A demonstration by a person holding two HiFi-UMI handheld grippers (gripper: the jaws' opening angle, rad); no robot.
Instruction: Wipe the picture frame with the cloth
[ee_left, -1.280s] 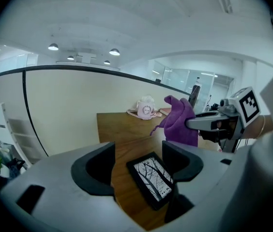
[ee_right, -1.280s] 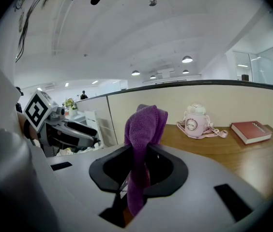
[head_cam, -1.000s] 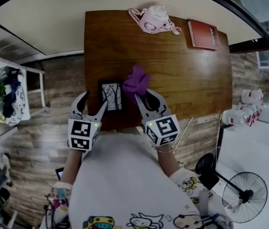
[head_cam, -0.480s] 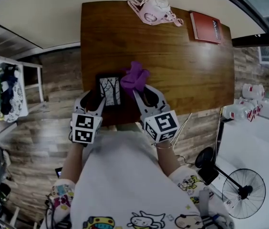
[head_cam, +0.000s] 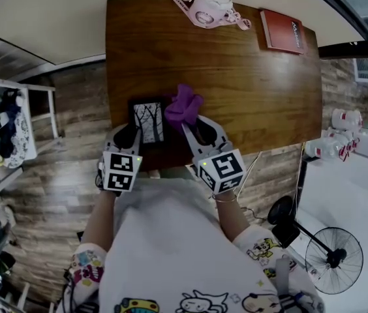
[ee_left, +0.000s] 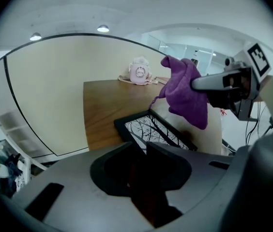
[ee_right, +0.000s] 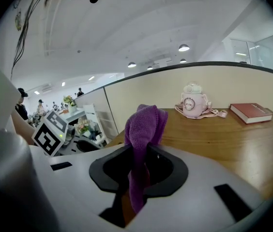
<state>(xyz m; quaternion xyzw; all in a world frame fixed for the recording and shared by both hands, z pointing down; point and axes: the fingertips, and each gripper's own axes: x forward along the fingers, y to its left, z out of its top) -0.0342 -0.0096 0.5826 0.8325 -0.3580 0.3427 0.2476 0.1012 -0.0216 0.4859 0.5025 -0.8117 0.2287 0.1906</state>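
Note:
A black picture frame (head_cam: 147, 121) with a bare-tree print lies flat near the front edge of the wooden table (head_cam: 256, 90). My left gripper (head_cam: 128, 131) sits at the frame's near left corner. Its jaws have just been closing and now pinch the near edge of the frame (ee_left: 158, 129) between them. The left gripper (ee_left: 146, 146) hides that edge. My right gripper (head_cam: 196, 124) is shut on a purple cloth (head_cam: 184, 106), which bunches up just right of the frame. The cloth (ee_right: 146, 124) sticks up out of the right gripper (ee_right: 144, 151).
A pink teapot-shaped object (head_cam: 209, 8) and a red book (head_cam: 280, 31) lie at the table's far edge. A white rack (head_cam: 8, 126) stands on the floor to the left. At the right stand a floor fan (head_cam: 334, 259) and white goods.
The left gripper has come down and forward from short of the table onto the frame's near corner. Its jaws have gone from wide apart to nearly together. The right gripper still holds the cloth.

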